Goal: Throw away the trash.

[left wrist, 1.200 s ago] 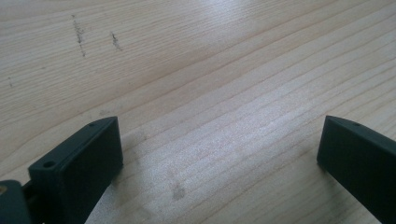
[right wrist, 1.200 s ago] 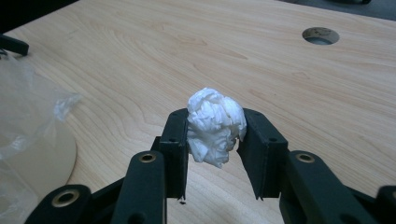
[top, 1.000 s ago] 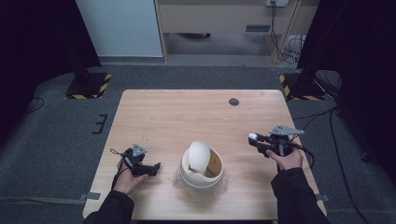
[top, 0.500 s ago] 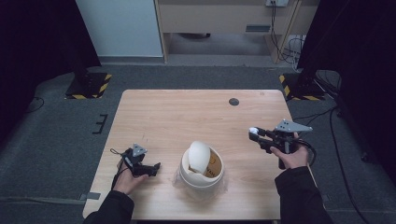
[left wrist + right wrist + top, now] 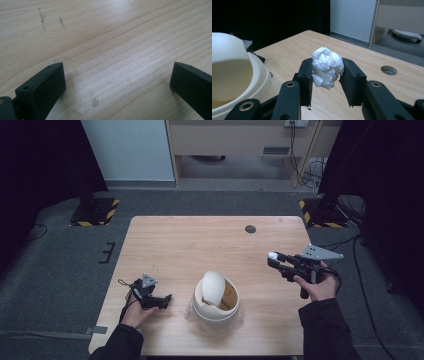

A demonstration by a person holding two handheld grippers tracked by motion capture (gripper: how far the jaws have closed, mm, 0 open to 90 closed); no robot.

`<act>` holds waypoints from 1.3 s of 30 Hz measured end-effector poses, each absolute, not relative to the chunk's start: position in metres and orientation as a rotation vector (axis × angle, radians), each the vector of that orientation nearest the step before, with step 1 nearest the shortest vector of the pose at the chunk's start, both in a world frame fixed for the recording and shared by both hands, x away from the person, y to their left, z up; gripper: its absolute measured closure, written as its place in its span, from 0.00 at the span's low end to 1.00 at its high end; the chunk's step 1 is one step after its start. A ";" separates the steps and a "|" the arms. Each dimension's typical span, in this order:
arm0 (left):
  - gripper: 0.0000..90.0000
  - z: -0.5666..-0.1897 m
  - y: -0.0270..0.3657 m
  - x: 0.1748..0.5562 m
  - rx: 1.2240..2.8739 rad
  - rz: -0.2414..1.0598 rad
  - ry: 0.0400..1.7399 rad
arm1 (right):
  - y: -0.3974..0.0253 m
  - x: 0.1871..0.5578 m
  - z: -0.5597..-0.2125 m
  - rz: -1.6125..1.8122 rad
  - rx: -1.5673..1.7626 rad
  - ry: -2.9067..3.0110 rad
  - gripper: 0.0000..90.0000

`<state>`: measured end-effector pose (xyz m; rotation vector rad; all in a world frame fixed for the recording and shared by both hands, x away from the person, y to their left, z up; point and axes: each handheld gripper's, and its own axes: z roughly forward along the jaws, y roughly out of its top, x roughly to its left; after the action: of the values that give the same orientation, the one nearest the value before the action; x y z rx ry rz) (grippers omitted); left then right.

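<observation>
Wooden table [image 5: 200, 245] on grey carpet [image 5: 65, 270], left gripper [image 5: 117, 82] agape, right gripper [image 5: 328, 75] clamping, seemingly, crumpled tissue [image 5: 327, 67].

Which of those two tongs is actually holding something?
The right tongs, raised beside the white bin, are shut on a crumpled white paper ball. The left tongs sit open over bare table.

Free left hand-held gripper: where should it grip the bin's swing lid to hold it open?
Probably the raised upper edge of the white swing lid, approached from the lid's left, where the left hand-held gripper rests open. The lid is tilted up above the bin rim, so that thin edge should fit between the jaws.
</observation>
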<state>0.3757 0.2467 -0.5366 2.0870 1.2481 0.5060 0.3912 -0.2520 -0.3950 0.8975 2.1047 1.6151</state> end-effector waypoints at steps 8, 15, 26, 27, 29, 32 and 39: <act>0.00 -0.536 0.247 0.375 2.089 0.507 1.248 | -0.245 0.380 -0.378 1.706 0.818 2.104 0.70; 0.00 -0.536 0.247 0.375 2.089 0.507 1.248 | -0.232 0.371 -0.367 1.758 0.726 2.131 0.70; 0.00 -0.536 0.247 0.375 2.089 0.507 1.248 | -0.209 0.359 -0.361 1.802 0.615 2.198 0.71; 0.00 -0.536 0.247 0.375 2.089 0.507 1.248 | -0.209 0.359 -0.361 1.802 0.615 2.198 0.71; 0.00 -0.536 0.247 0.375 2.089 0.507 1.248 | -0.206 0.358 -0.361 1.825 0.604 2.210 0.70; 0.00 -0.537 0.247 0.375 2.089 0.507 1.248 | -0.199 0.356 -0.362 1.862 0.569 2.237 0.71; 0.00 -0.536 0.247 0.375 2.089 0.507 1.248 | -0.186 0.355 -0.371 1.895 0.516 2.319 0.71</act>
<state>0.3754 0.2467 -0.5365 2.0890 1.2480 0.5071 0.3552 -0.1859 -0.3709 0.5163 2.3194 1.8946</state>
